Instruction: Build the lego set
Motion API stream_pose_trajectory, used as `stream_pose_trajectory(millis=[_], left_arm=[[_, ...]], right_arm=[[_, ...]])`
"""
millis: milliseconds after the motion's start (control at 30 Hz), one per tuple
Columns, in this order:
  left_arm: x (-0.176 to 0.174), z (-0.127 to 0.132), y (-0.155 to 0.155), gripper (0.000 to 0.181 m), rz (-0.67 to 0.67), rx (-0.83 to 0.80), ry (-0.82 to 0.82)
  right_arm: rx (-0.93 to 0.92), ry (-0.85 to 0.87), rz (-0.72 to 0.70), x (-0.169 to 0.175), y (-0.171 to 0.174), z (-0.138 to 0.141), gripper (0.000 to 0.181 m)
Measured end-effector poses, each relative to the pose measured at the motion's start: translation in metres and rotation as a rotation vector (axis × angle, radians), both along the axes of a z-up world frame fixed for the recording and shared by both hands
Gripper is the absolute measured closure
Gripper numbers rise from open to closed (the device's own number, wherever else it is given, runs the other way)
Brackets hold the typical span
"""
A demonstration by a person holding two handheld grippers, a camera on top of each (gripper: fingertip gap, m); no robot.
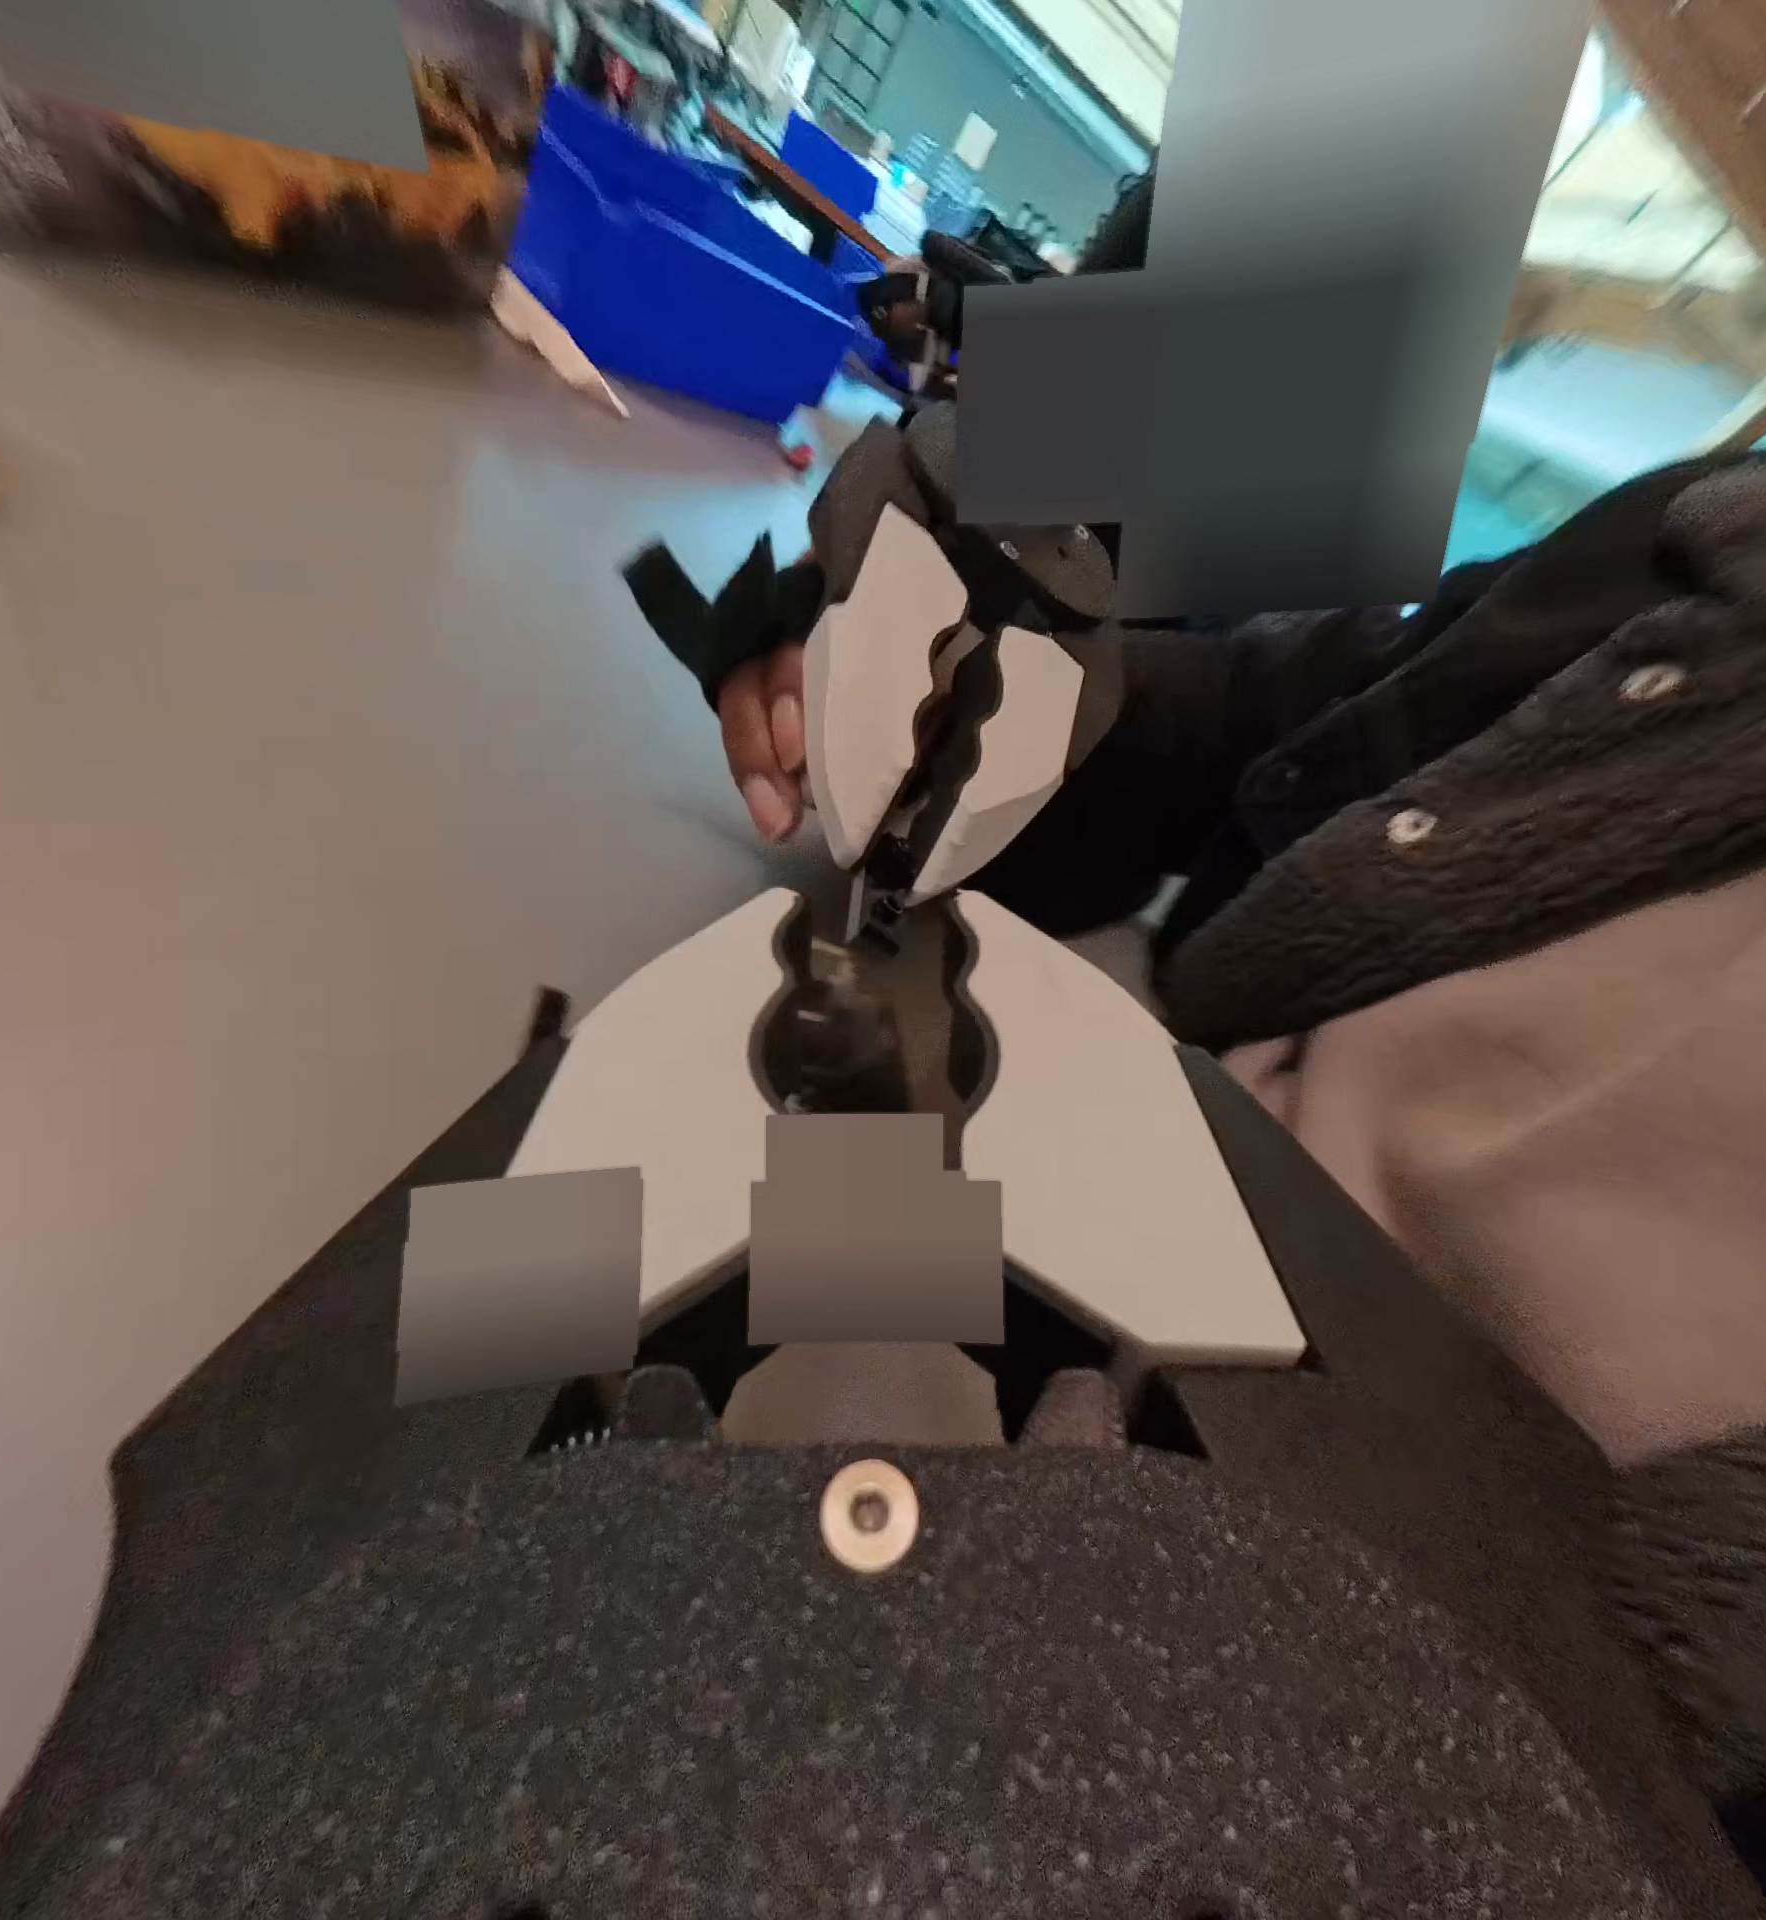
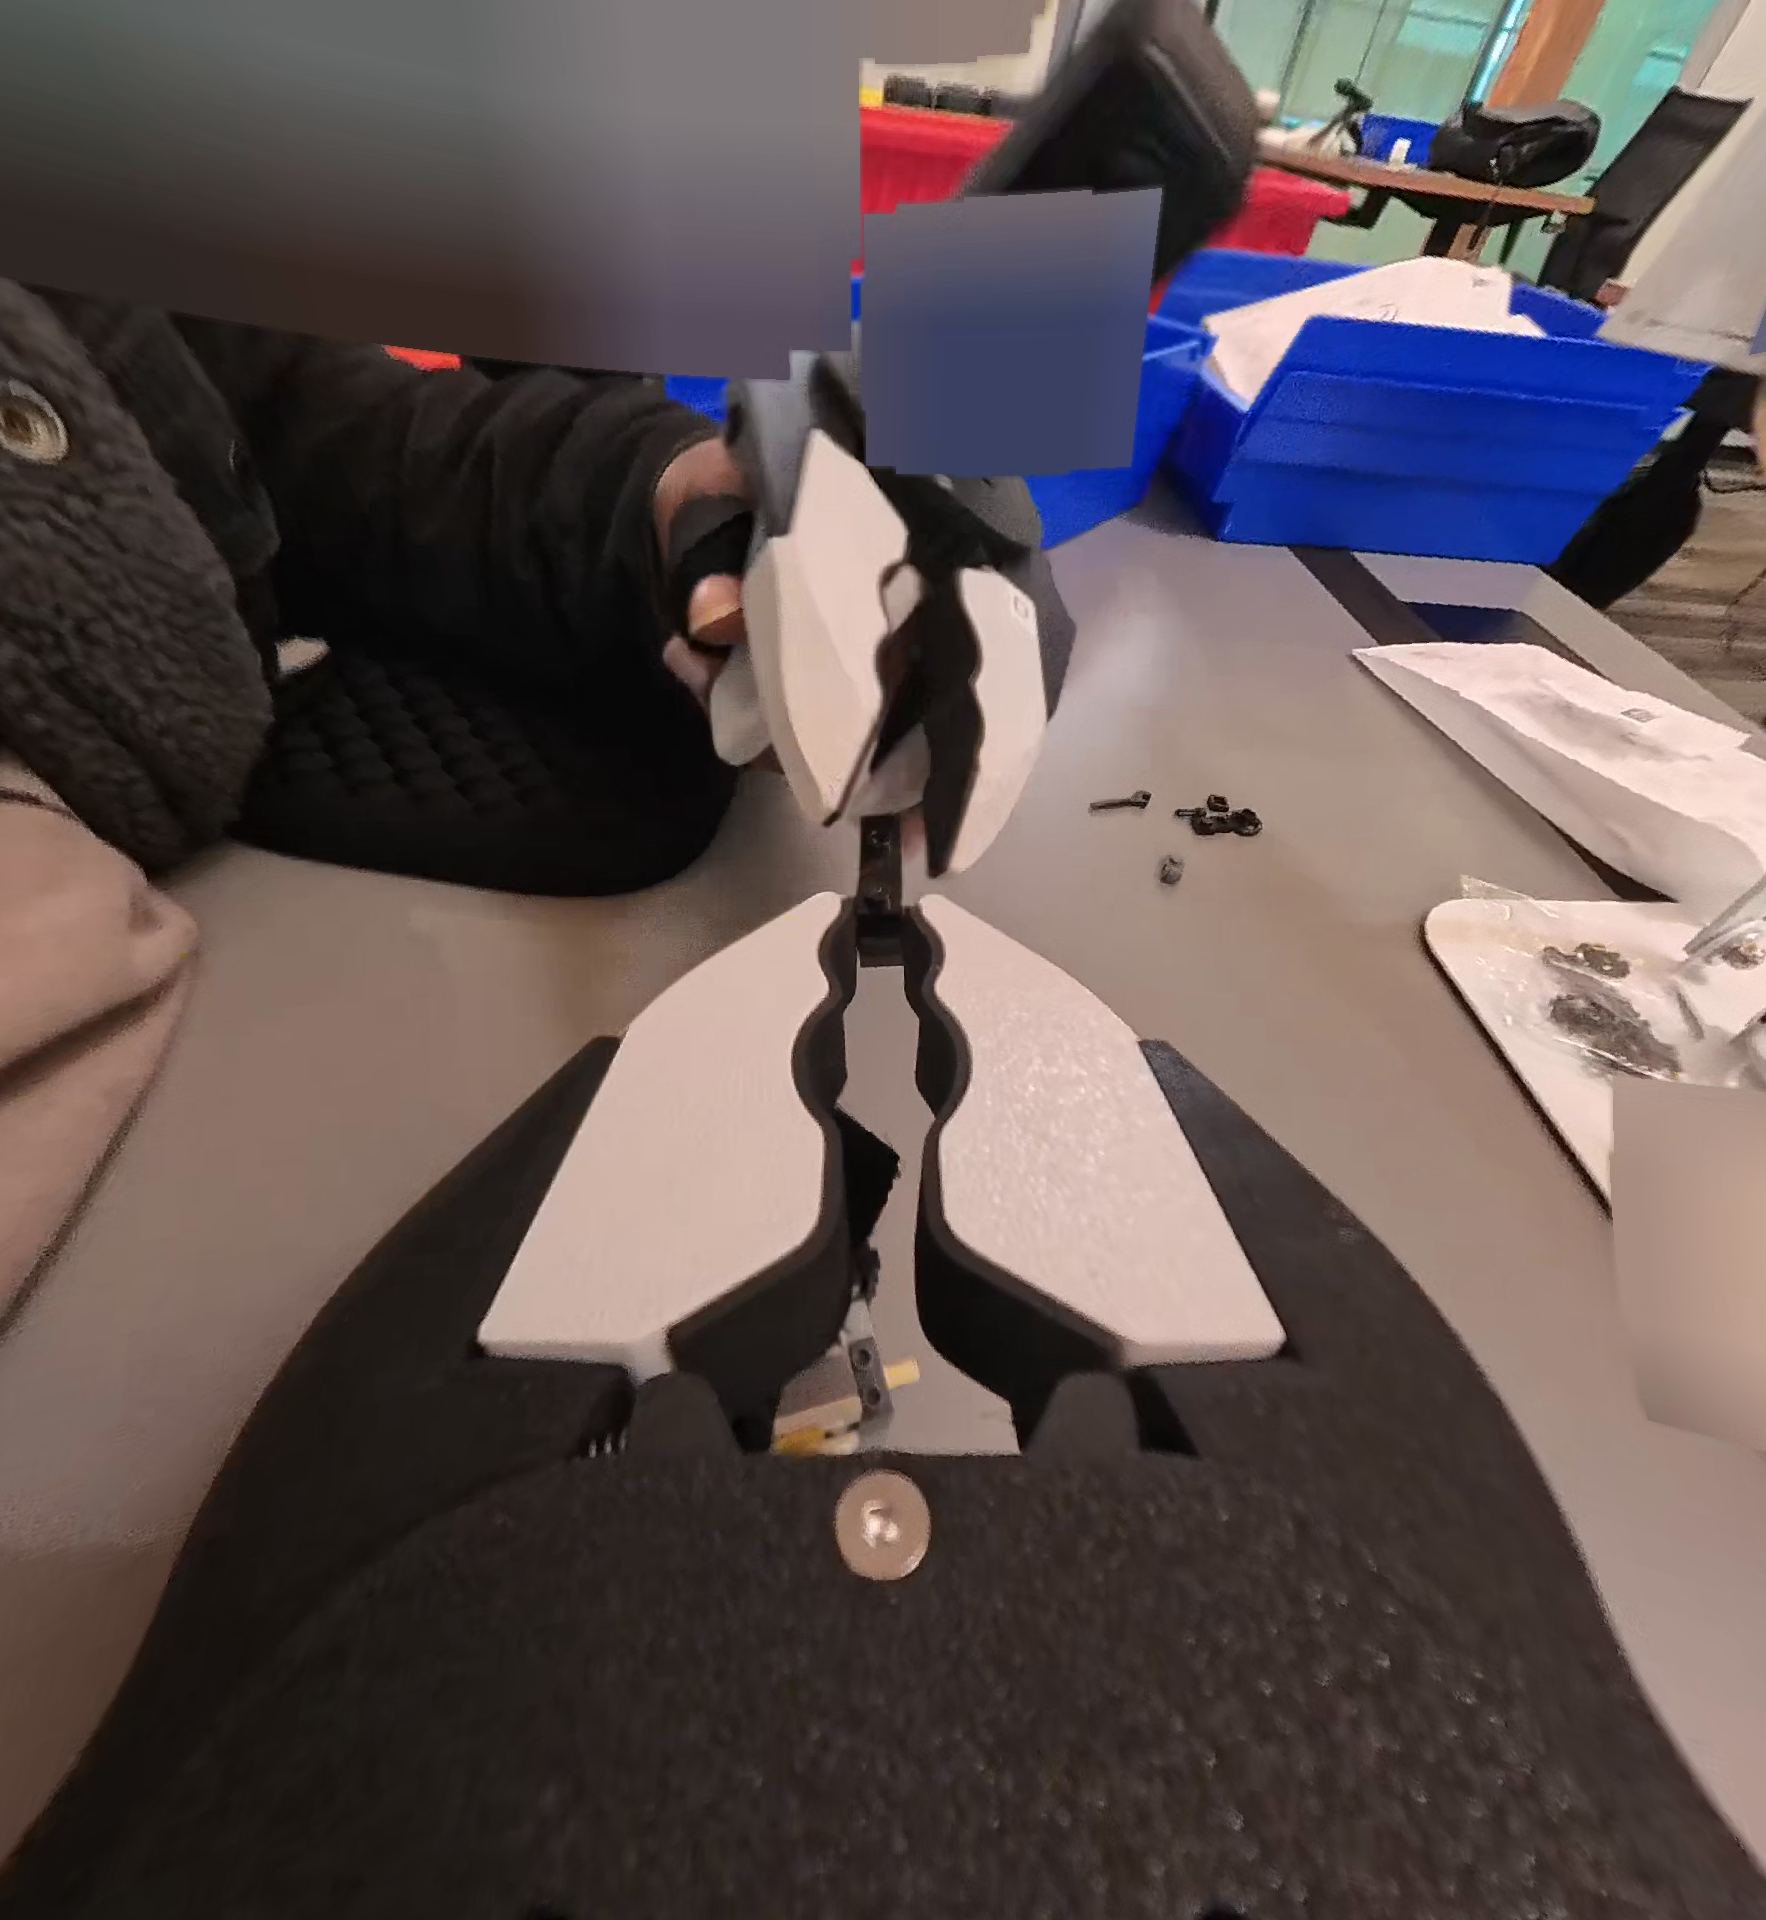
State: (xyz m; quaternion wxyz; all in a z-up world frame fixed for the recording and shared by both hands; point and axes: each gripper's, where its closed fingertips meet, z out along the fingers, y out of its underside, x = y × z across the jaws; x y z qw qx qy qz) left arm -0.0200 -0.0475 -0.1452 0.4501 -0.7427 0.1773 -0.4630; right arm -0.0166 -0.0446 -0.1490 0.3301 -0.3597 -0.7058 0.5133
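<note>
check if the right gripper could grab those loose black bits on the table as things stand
Probably not yet: the right gripper is shut on a black piece shared with the left gripper. The path to the loose bits looks free.

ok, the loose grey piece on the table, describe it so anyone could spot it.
On the grey table, look left of the white paper to a small scatter of black parts. The grey piece lies apart just in front of them, nearer the camera: a stubby nub, the only one there not black.
</note>
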Motion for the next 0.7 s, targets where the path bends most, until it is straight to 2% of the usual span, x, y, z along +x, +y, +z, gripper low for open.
stream_pose_trajectory(millis=[67, 133, 233, 333, 500, 700], left_arm=[[0.000, 0.007, 0.001, 0.155, 0.040, 0.163, 0.140], [0.004, 0.009, 0.001, 0.161, 0.061, 0.281, 0.264], [0.005, 0.006, 0.001, 0.170, 0.092, 0.388, 0.422], [0.008, 0.005, -0.002, 0.172, 0.086, 0.464, 0.541], [0.010, 0.000, -0.002, 0.173, 0.096, 0.586, 0.740], [0.012, -0.015, -0.001, 0.173, 0.068, 0.585, 0.879]], right_arm=[[-0.071, -0.001, 0.001, 0.000, 0.001, 0.005, 0.173], [-0.114, 0.001, 0.014, 0.001, -0.001, 0.009, 0.173], [-0.101, 0.001, 0.029, 0.002, -0.003, 0.009, 0.173], [-0.072, 0.012, 0.043, 0.004, -0.005, 0.010, 0.173], [0.162, 0.026, 0.028, 0.008, -0.003, 0.005, 0.171], [0.401, 0.001, 0.020, 0.011, -0.005, -0.004, 0.167]])
